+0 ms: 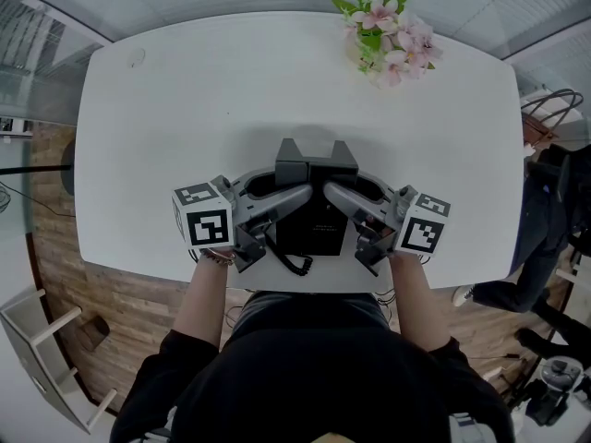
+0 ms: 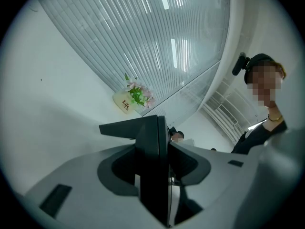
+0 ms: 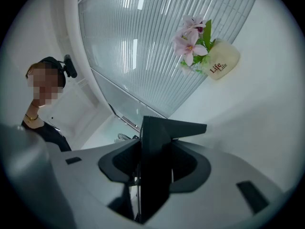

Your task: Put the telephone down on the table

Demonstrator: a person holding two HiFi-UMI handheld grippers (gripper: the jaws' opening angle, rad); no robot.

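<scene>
Telephone (image 1: pixel 314 224), black and corded, is held from both sides at the middle of the counter's (image 1: pixel 166 109) near edge. It is clamped by the fingers of the left gripper (image 1: pixel 291 187) and of the right gripper (image 1: pixel 340 187) alike. The lowering step is judged to be in hand; whether the base already rests on the counter cannot be told. A level descent, then release of both grips, is called for next. The coiled cord (image 1: pixel 294 264) by the near edge is shown only by the head view. The telephone's dark edge pinched between the fingers (image 2: pixel 205 163) and the lettering on the flower vase (image 3: pixel 220 63) are shown only by the gripper views.
</scene>
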